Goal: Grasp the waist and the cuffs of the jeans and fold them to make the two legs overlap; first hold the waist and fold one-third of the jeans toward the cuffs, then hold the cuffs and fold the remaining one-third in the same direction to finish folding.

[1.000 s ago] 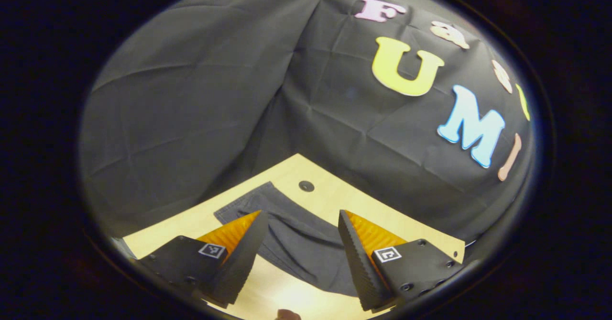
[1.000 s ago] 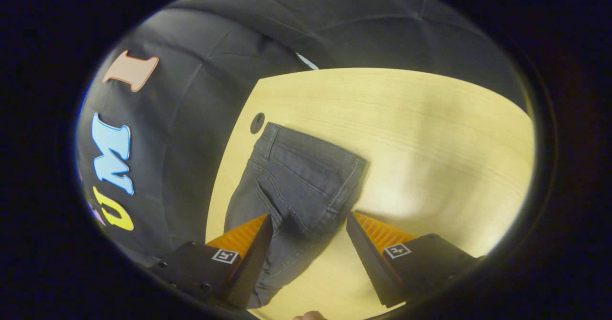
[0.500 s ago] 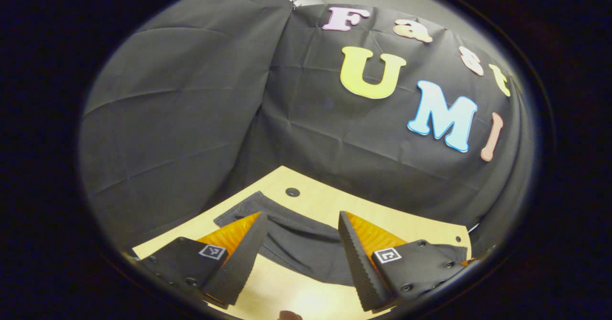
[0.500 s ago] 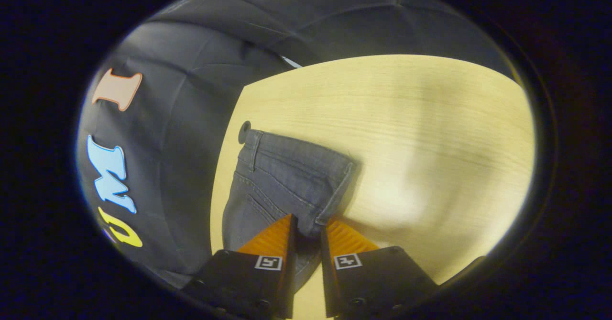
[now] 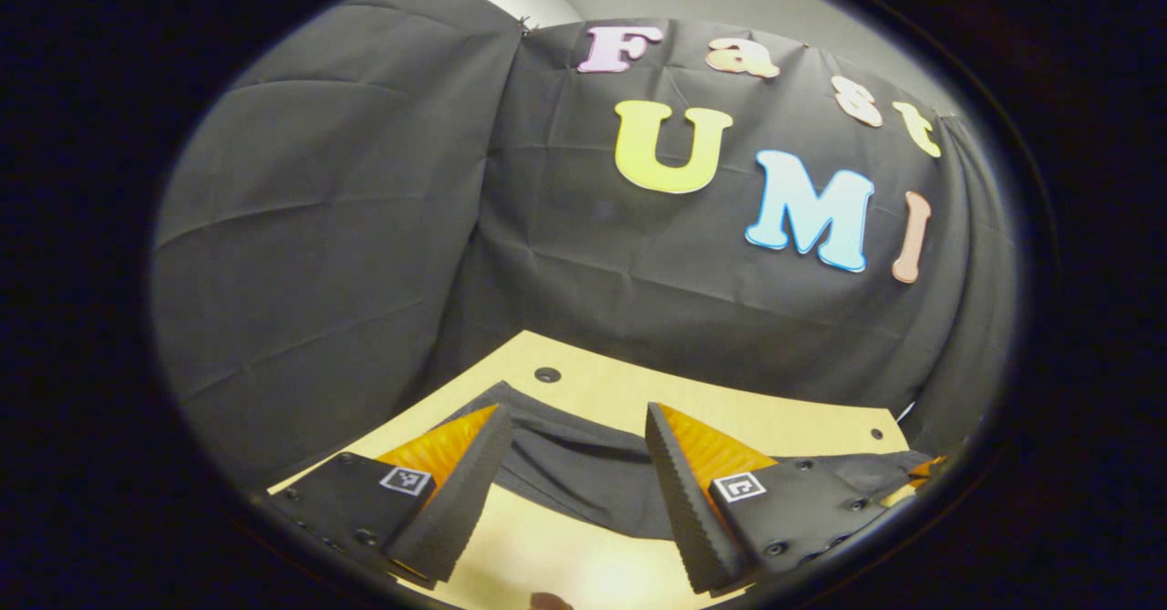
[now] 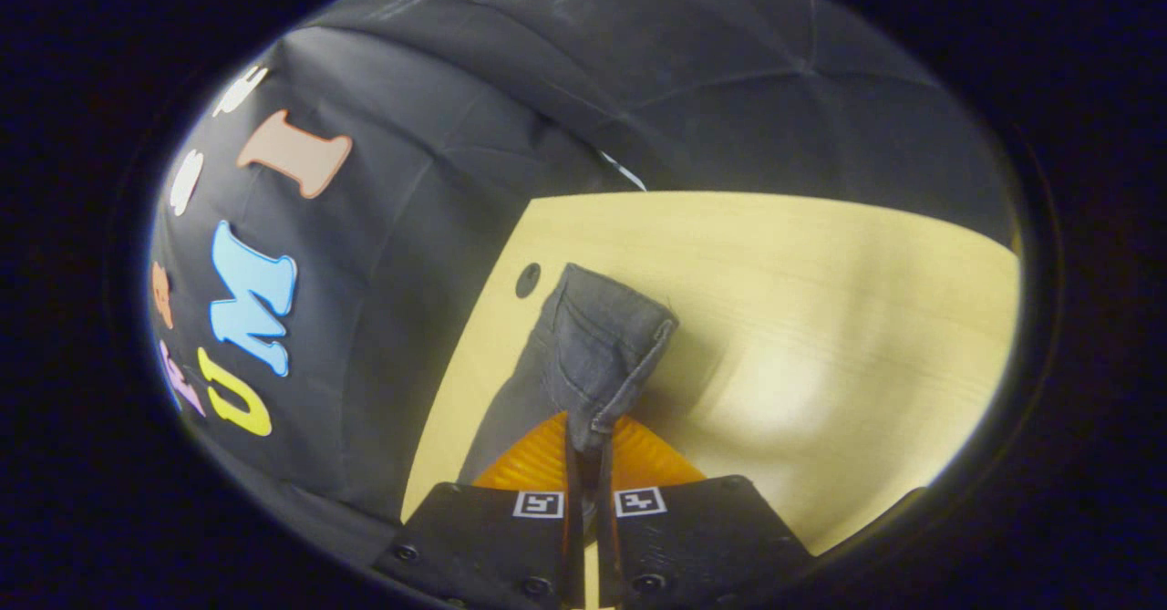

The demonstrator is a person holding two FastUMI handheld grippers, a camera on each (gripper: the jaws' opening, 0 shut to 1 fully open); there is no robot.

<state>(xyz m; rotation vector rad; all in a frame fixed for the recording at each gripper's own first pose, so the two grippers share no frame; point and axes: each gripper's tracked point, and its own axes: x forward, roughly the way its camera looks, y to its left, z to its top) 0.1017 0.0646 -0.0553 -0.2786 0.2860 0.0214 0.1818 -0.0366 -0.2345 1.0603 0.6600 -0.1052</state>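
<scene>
Dark grey jeans [image 5: 574, 473] lie on the pale wooden table [image 5: 620, 391] in the left gripper view. My left gripper [image 5: 574, 409] is open just above them, a finger on either side of the cloth, with nothing held. In the right gripper view my right gripper [image 6: 591, 423] is shut on the edge of the jeans' waist [image 6: 597, 341]. The waist end is lifted off the table [image 6: 821, 291] and stands up in a fold ahead of the fingers. The cuffs are hidden.
Black cloth walls close in the table's far sides. A small round hole [image 5: 547, 375] sits in the tabletop near the jeans, and another [image 5: 875, 433] near the far right corner. In the right gripper view, bare tabletop stretches to the right of the jeans.
My right gripper went from open around the waist edge to shut on it and has raised the waist off the table. The left gripper stayed open and tilted slightly upward.
</scene>
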